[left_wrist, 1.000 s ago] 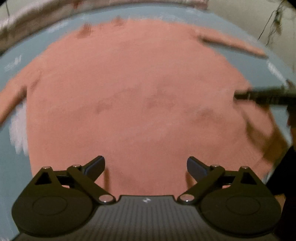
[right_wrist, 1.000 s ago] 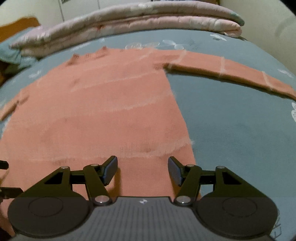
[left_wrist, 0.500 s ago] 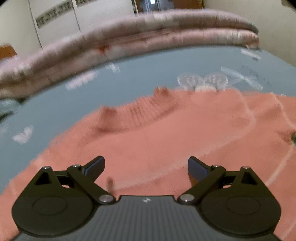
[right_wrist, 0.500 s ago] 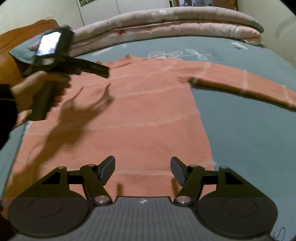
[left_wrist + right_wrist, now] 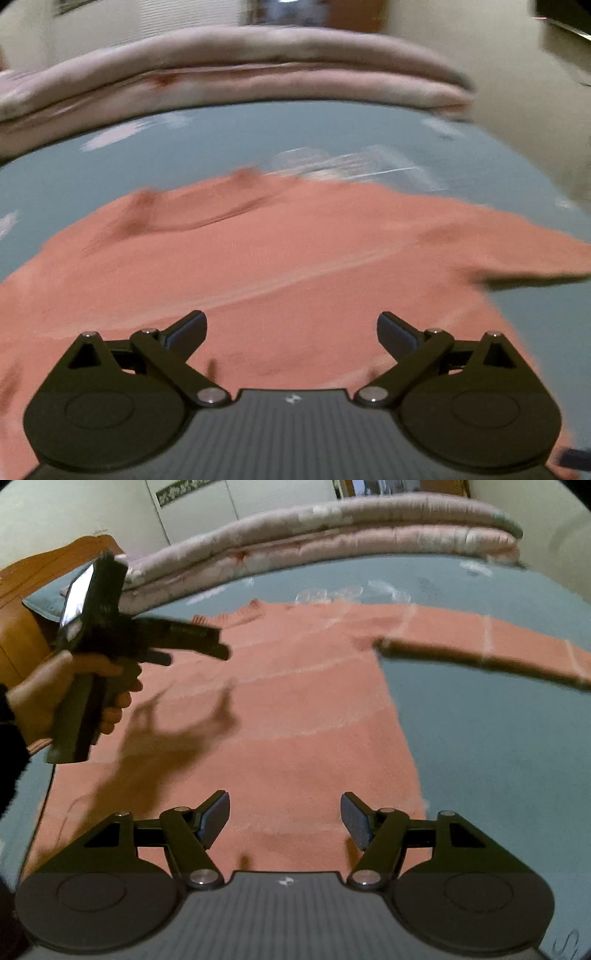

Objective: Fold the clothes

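Right wrist view: salmon sweater (image 5: 295,709) lies flat, face up, on the blue-grey bedsheet (image 5: 498,746), 1 sleeve (image 5: 491,646) stretched out sideways; no fold is made yet, so both sleeves and the body remain to fold. Right gripper (image 5: 284,818) stands wide and empty above the hem. Left gripper (image 5: 291,332), also wide and empty, hovers near the collar (image 5: 199,210). No legible writing shows.

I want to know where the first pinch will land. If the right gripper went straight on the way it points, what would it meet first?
Probably the sweater, on its lower body near the hem; the right gripper has nothing between its open fingers.
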`<action>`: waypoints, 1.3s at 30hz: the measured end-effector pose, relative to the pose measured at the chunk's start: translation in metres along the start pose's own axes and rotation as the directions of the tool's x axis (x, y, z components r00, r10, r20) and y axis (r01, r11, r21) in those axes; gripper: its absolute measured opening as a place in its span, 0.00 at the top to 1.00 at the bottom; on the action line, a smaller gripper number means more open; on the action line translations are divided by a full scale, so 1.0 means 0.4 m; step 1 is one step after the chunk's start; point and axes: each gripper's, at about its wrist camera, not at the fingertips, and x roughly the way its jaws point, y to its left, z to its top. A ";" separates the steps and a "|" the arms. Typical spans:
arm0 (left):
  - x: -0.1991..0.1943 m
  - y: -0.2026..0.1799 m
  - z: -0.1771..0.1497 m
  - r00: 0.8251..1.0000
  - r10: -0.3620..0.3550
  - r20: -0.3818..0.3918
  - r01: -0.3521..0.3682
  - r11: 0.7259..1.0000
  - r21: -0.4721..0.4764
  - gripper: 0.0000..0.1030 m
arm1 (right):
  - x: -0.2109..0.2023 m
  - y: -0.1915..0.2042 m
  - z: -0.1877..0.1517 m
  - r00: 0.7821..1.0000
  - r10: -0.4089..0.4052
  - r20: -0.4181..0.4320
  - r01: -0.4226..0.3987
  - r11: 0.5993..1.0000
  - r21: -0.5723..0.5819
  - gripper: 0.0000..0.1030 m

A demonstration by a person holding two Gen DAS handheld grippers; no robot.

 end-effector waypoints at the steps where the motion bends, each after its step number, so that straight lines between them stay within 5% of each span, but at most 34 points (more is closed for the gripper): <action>1: 0.015 -0.031 0.006 1.000 -0.021 -0.013 0.021 0.999 0.027 0.05 | 0.010 -0.001 0.008 1.000 -0.021 0.022 0.021 1.000 -0.021 0.31; 4: 0.059 -0.122 0.024 0.995 -0.082 -0.057 0.088 0.990 0.107 0.05 | 0.044 -0.018 0.030 0.995 -0.078 0.066 0.079 0.997 -0.005 0.31; 8: 0.108 -0.223 0.017 0.986 -0.125 -0.113 0.146 0.968 0.203 0.05 | 0.080 -0.048 0.014 0.997 -0.074 -0.005 0.074 0.995 0.064 0.31; 17: 0.159 -0.263 -0.030 0.984 -0.085 -0.156 0.122 0.962 0.245 0.03 | 0.039 -0.053 -0.040 0.997 -0.069 -0.026 0.068 0.997 -0.030 0.26; 24: 0.023 -0.221 -0.061 0.985 -0.085 -0.147 0.115 0.970 0.212 0.03 | 0.022 -0.060 -0.026 1.000 -0.013 -0.007 0.013 0.999 0.036 0.26; 31: -0.113 -0.143 -0.183 0.985 0.021 -0.170 0.005 0.988 0.152 0.03 | 0.019 -0.052 -0.023 1.000 -0.021 -0.009 0.021 0.999 0.043 0.25; 39: -0.147 -0.118 -0.293 0.983 0.042 -0.181 -0.032 0.998 0.056 0.03 | 0.019 -0.047 -0.019 1.000 -0.026 -0.008 0.027 0.998 0.056 0.25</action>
